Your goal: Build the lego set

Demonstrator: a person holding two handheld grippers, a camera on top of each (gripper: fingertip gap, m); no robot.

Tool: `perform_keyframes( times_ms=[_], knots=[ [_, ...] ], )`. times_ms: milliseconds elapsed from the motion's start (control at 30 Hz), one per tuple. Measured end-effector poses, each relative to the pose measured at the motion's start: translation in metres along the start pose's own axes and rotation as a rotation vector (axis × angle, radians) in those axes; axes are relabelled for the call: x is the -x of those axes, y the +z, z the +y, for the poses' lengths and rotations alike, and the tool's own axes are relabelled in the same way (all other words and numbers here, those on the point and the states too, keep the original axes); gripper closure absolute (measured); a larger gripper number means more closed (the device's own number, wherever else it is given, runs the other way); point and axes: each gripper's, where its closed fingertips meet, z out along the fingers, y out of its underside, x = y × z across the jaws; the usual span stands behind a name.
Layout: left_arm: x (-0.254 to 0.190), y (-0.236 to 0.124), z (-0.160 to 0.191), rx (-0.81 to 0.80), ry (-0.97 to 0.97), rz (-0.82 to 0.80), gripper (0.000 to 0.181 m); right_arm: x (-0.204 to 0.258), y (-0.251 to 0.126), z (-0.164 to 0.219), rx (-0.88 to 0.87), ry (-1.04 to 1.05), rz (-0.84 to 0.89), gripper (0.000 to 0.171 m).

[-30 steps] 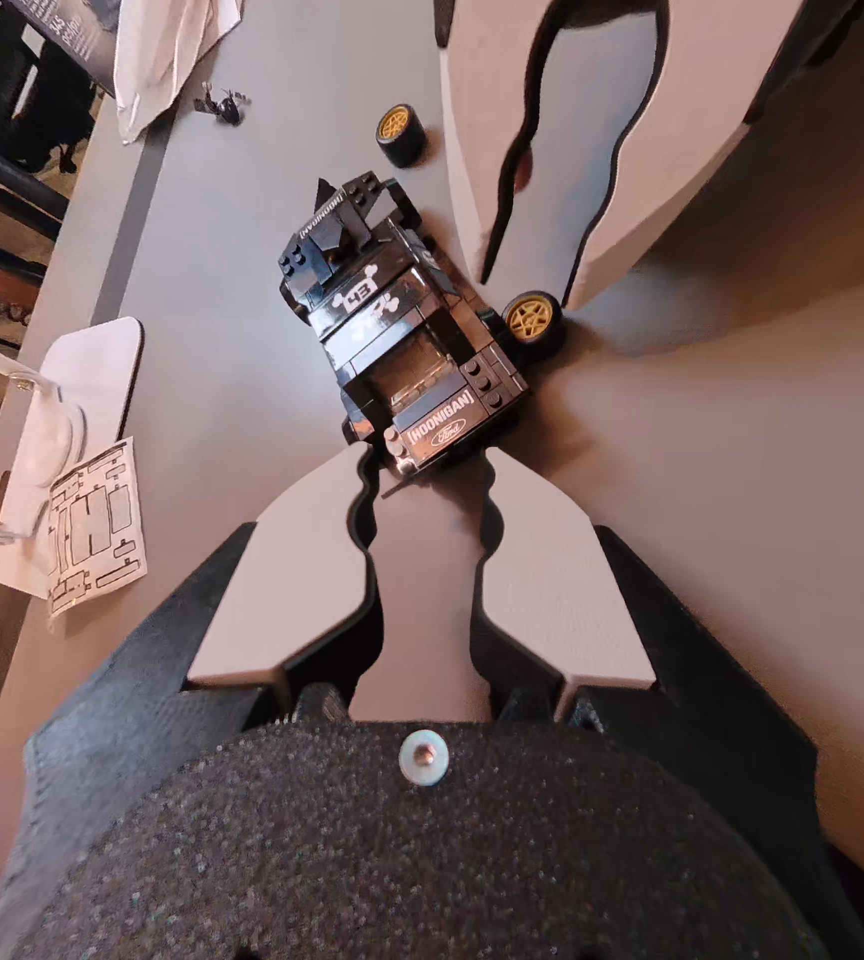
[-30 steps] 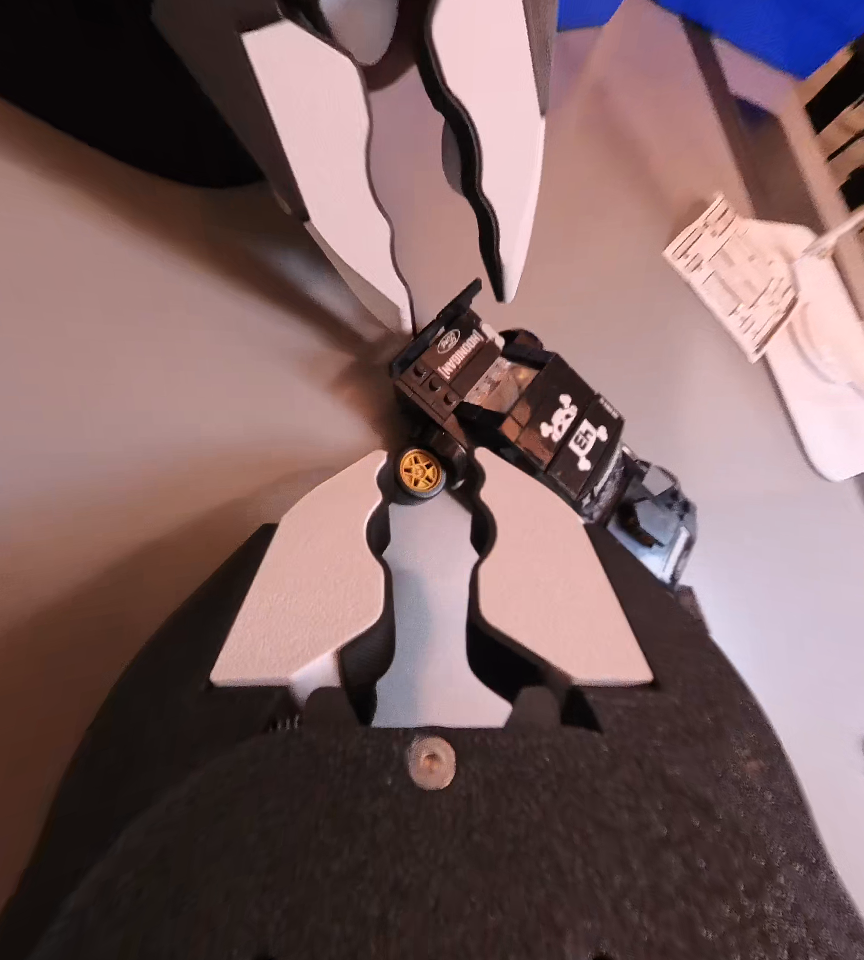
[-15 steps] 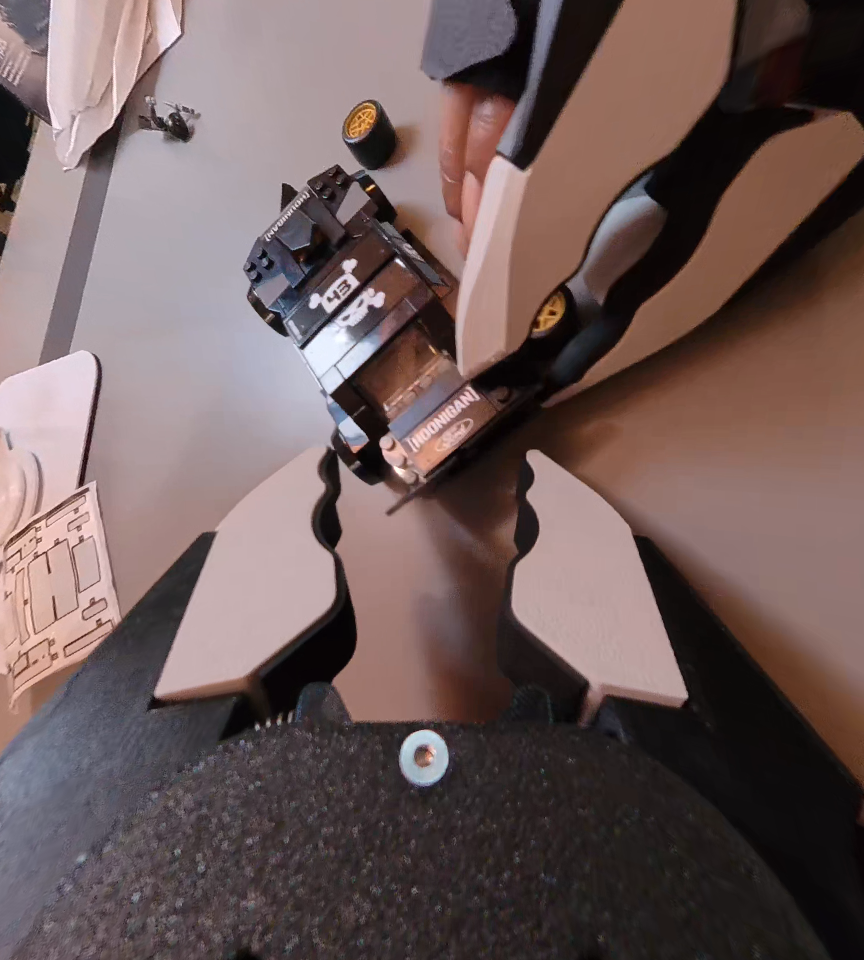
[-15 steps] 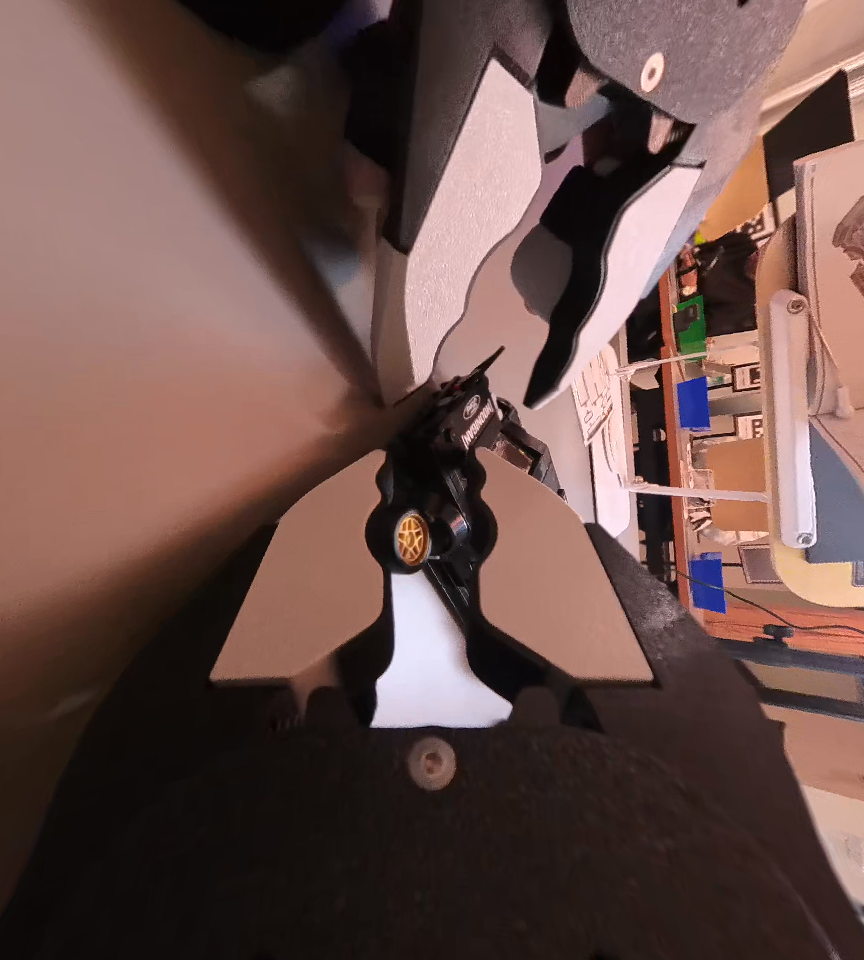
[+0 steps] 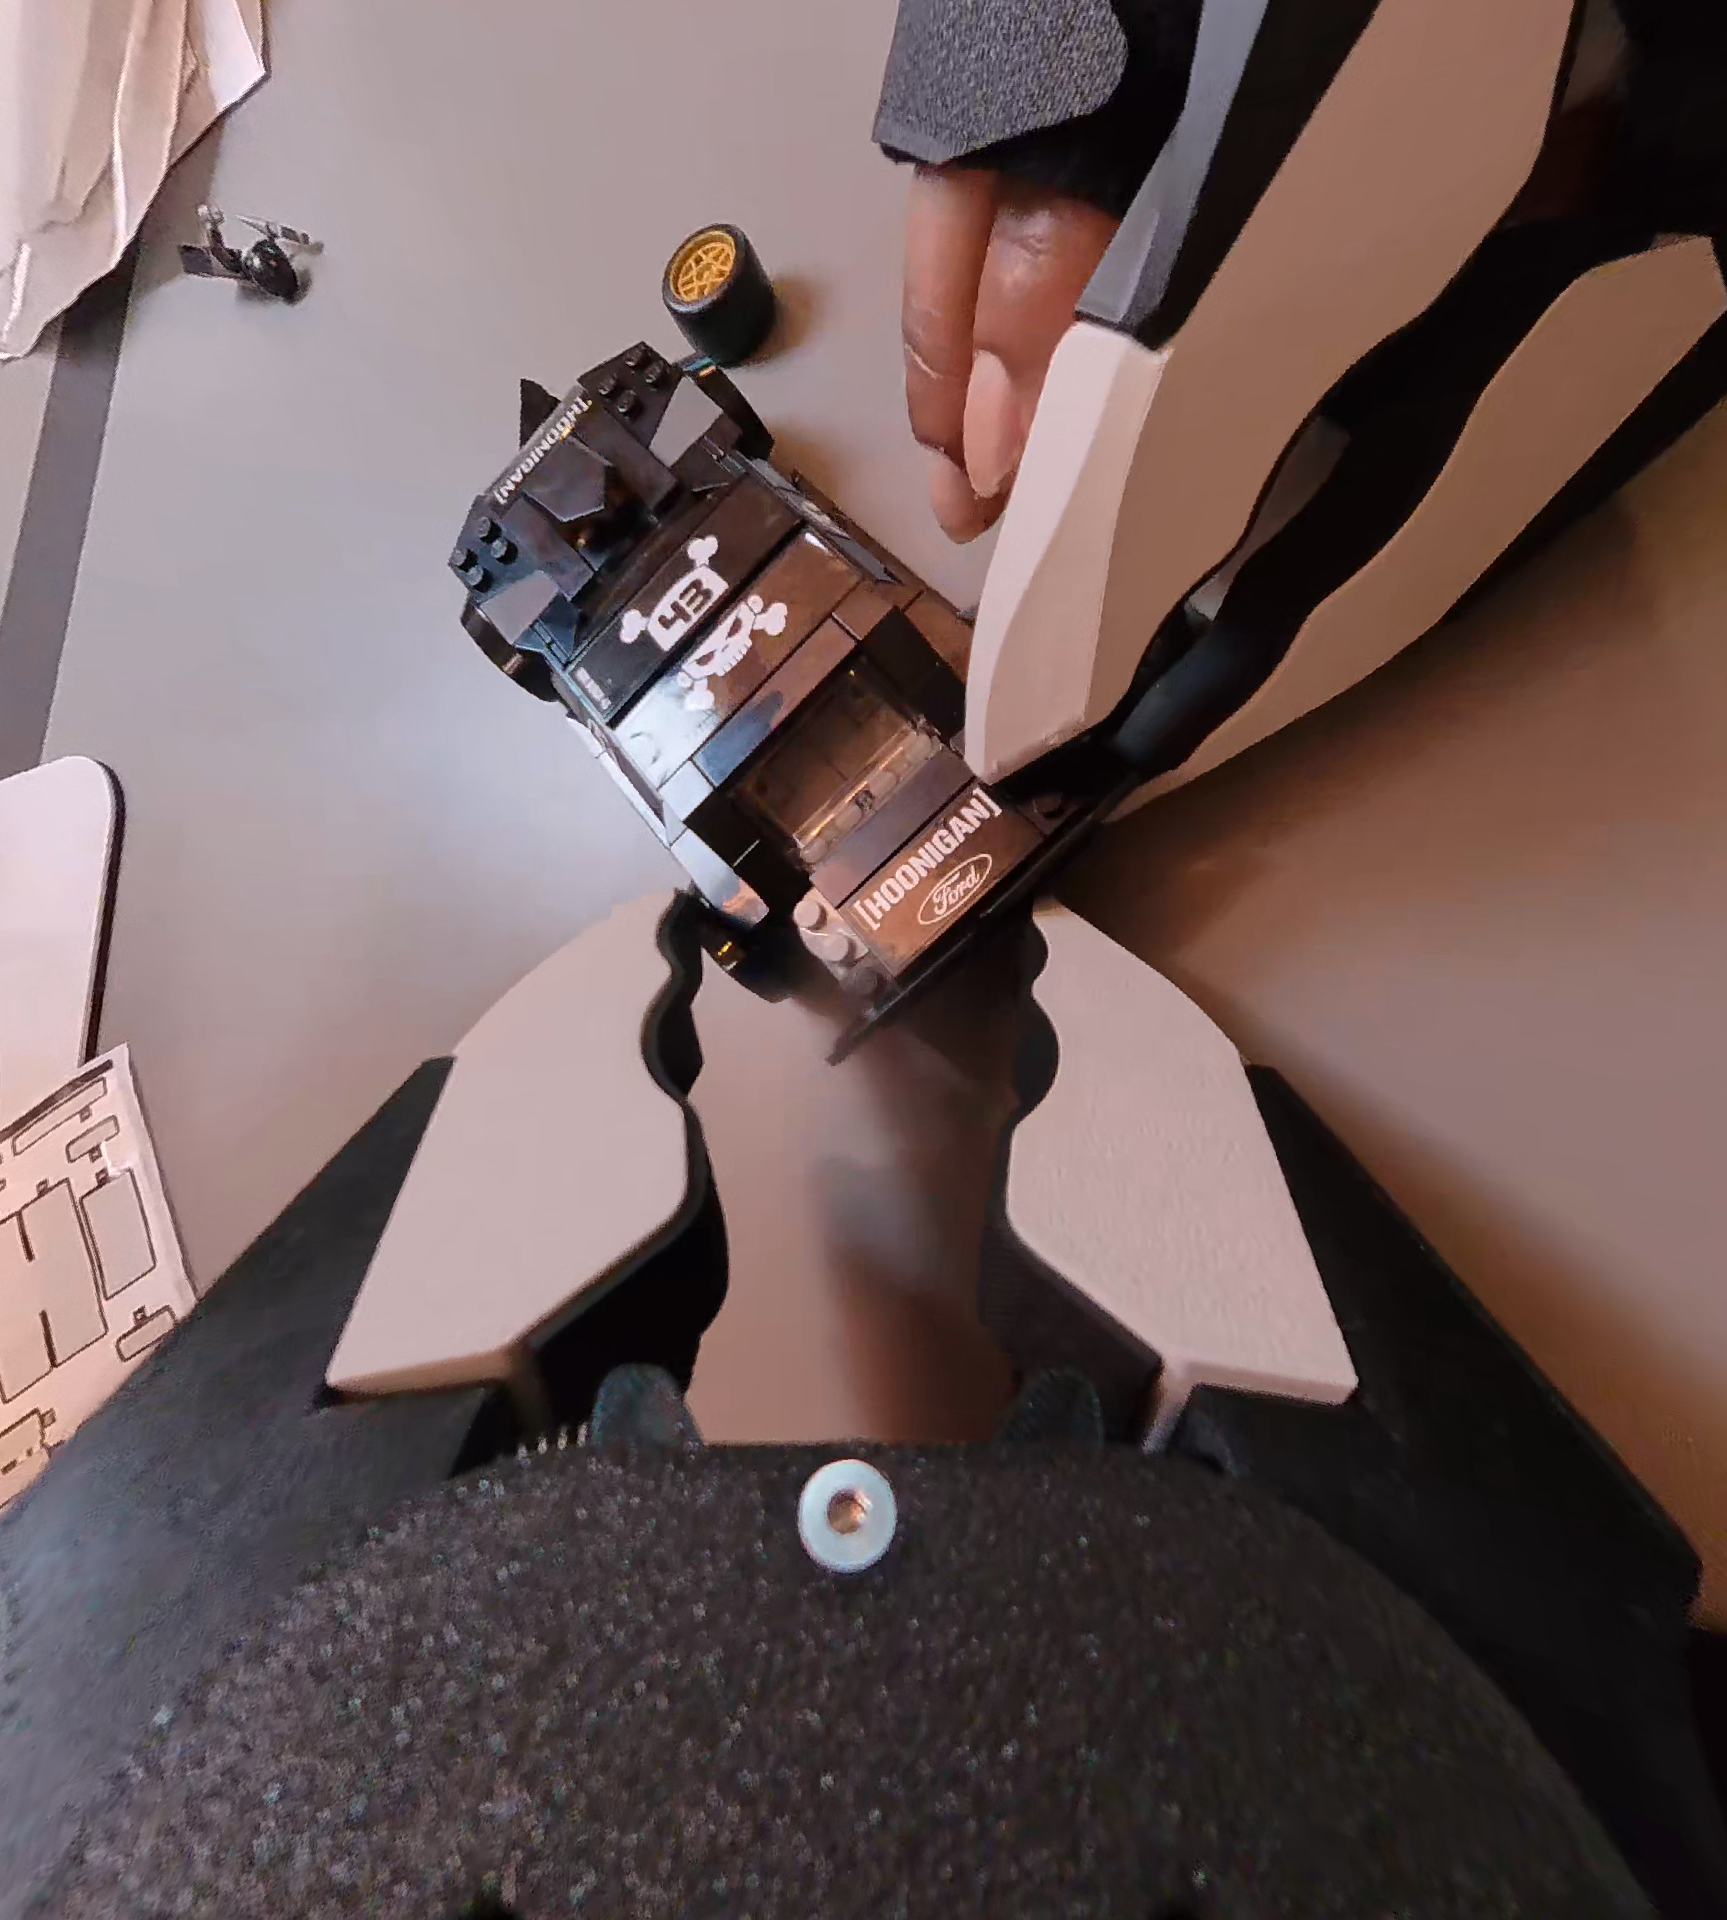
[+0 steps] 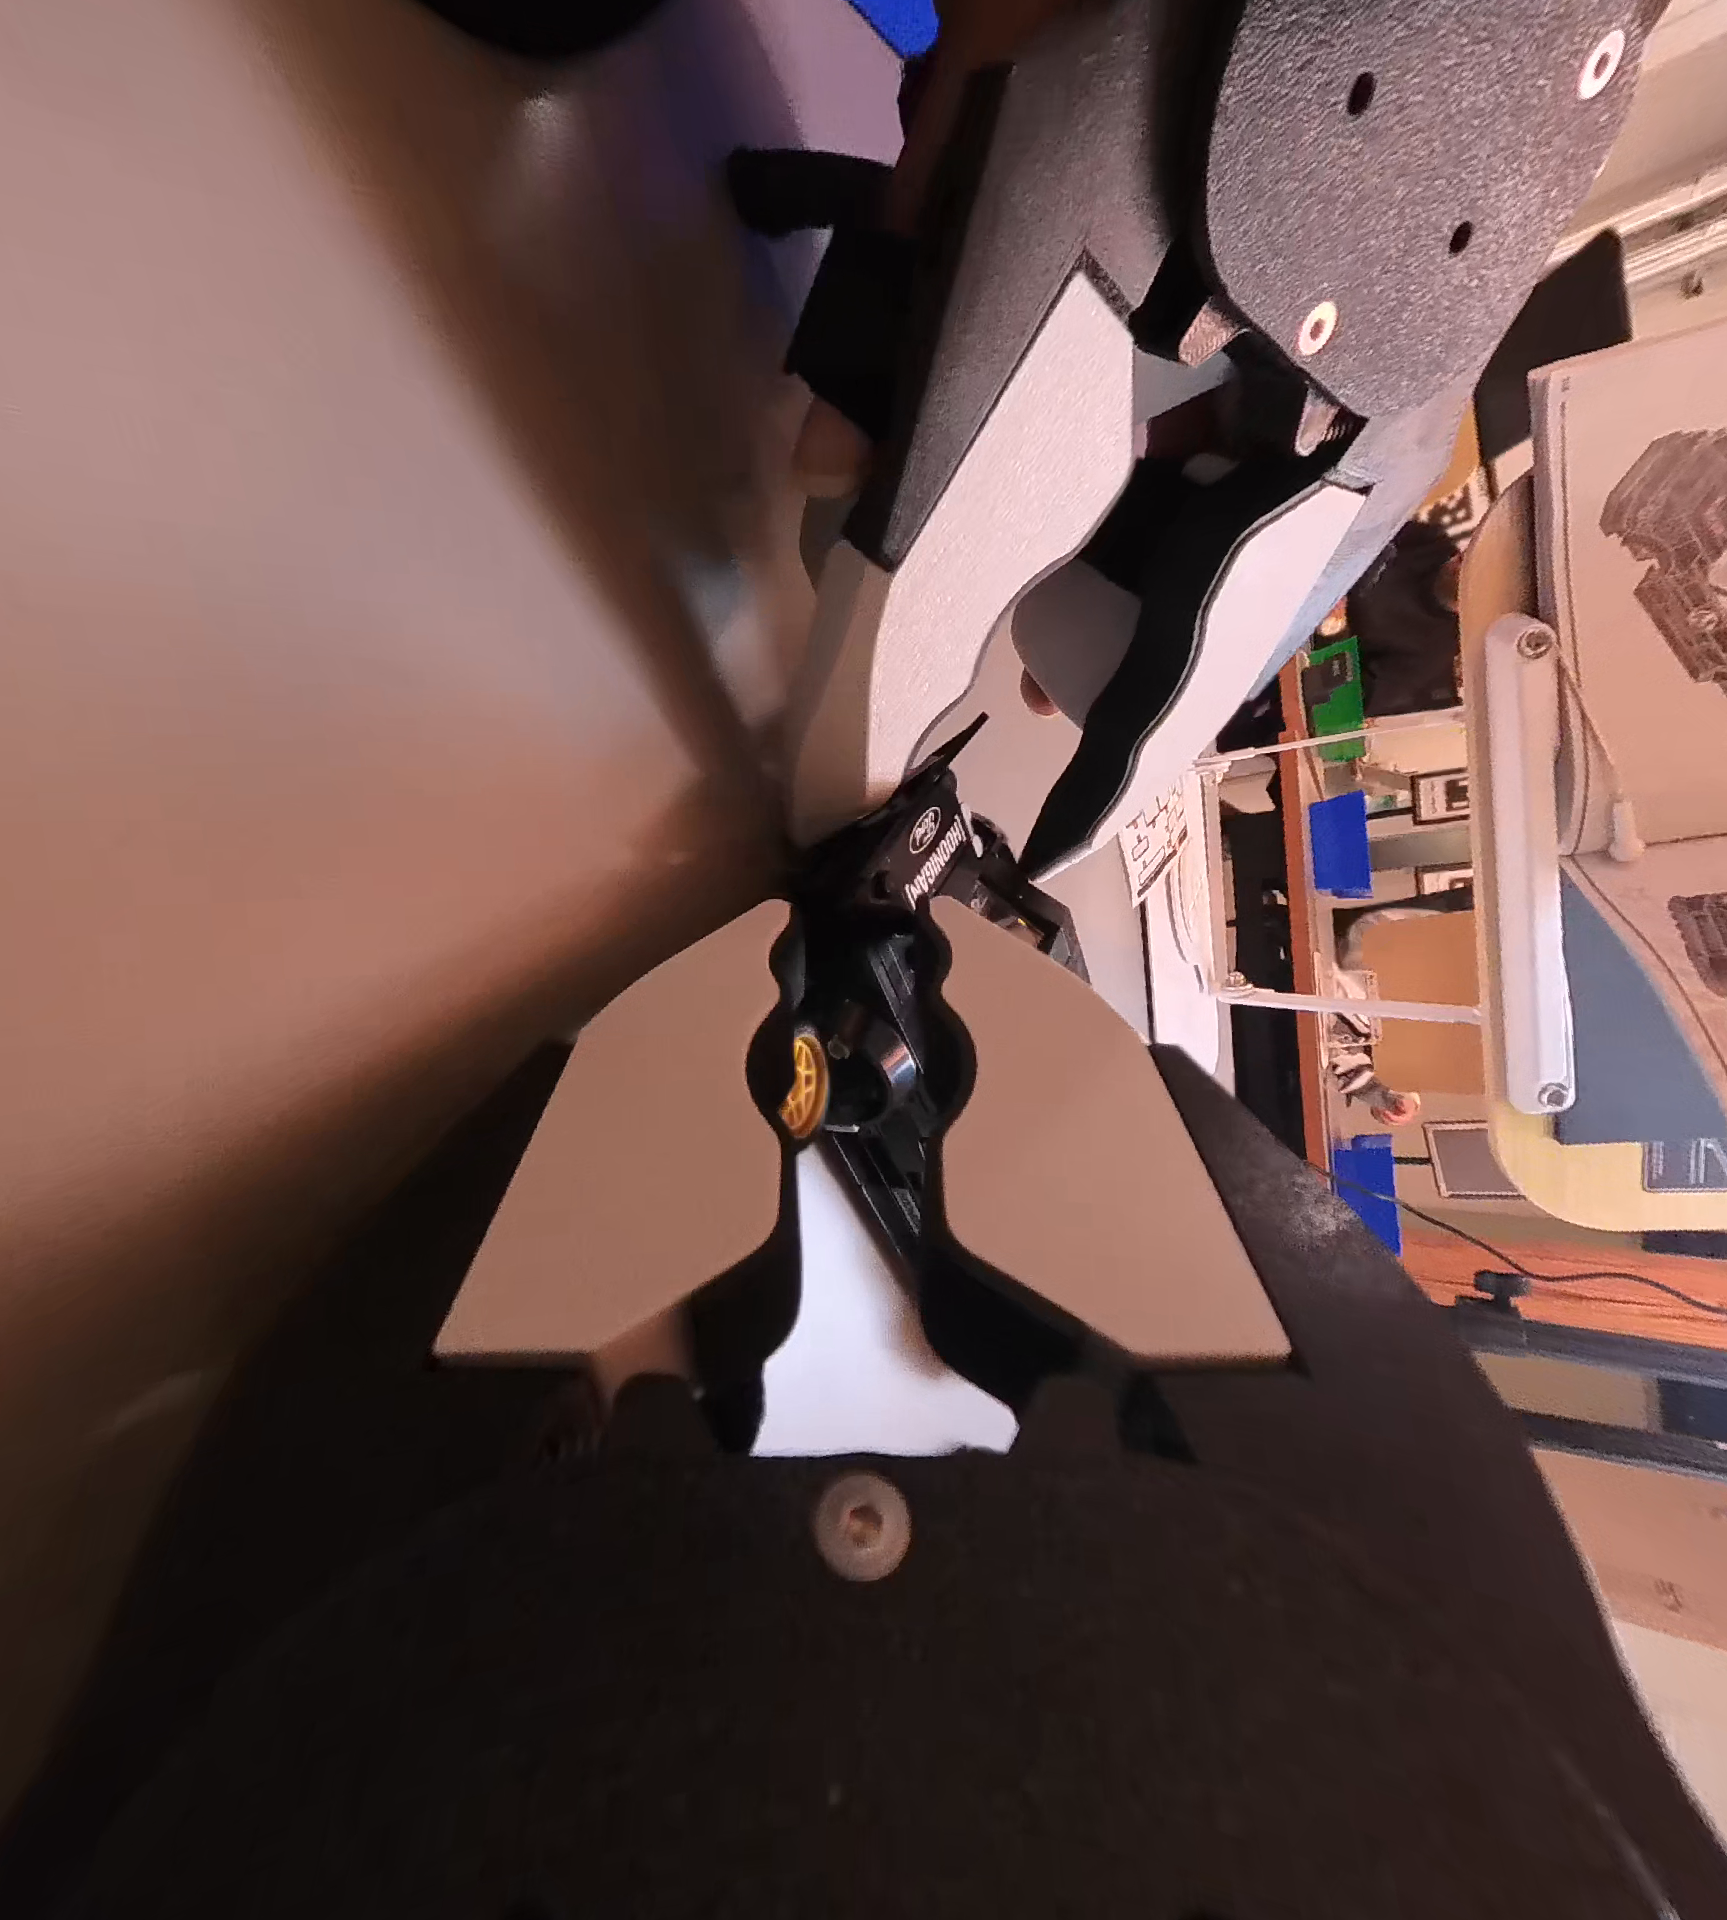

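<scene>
1. Car (image 5: 734, 717): a black brick model with white decals, lying on the grey table (image 5: 339, 582). Its front end points at my left gripper (image 5: 854, 971).
2. My left gripper is spread wide and holds nothing. The car's nose sits just at its fingertips, near the left one and between the two tips.
3. My right gripper (image 6: 859, 997) comes in from the car's side, turned edge-on to the table. In the left wrist view one of its fingers (image 5: 1046, 582) lies against the car's flank.
4. In the right wrist view, a gold-hubbed wheel (image 6: 805, 1075) sits in the notch between the right fingers, with black car parts pressed beside it. The fingers stand close on either side and appear to be gripping the wheel.
5. A second wheel (image 5: 719, 291) lies loose on the table beyond the car's rear, apart from both grippers.
6. A hand (image 5: 984, 332) shows behind the right gripper.
7. A sticker sheet (image 5: 38, 1278) lies at the left, and a small dark part (image 5: 256, 255) sits far off near a white cloth (image 5: 100, 125).
</scene>
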Motion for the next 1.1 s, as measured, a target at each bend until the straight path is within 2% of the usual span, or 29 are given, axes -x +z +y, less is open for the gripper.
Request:
perform_keyframes(
  times_ms=[167,300,533,700,1100],
  knots=[
    [0.0014,0.0014,-0.0005,-0.005,0.001,-0.003,0.124,-0.0014,-0.0003,0.0017,0.026,-0.060,0.038,0.149],
    [0.0022,0.0010,0.0009,0.013,0.036,-0.028,0.127,-0.0006,-0.0019,0.0030,0.016,-0.082,0.032,0.153],
    [0.0029,0.0008,0.0011,0.036,0.062,-0.044,0.129,-0.0010,-0.0032,0.0040,0.001,-0.096,-0.078,0.153],
    [0.0004,0.0031,-0.0051,0.007,0.084,-0.047,0.118,-0.0023,-0.0038,0.0019,-0.027,-0.091,-0.154,0.154],
    [-0.0034,0.0044,-0.0057,0.002,0.092,-0.041,0.125,0.0026,-0.0058,0.0009,-0.047,-0.119,-0.368,0.155]
  ],
)
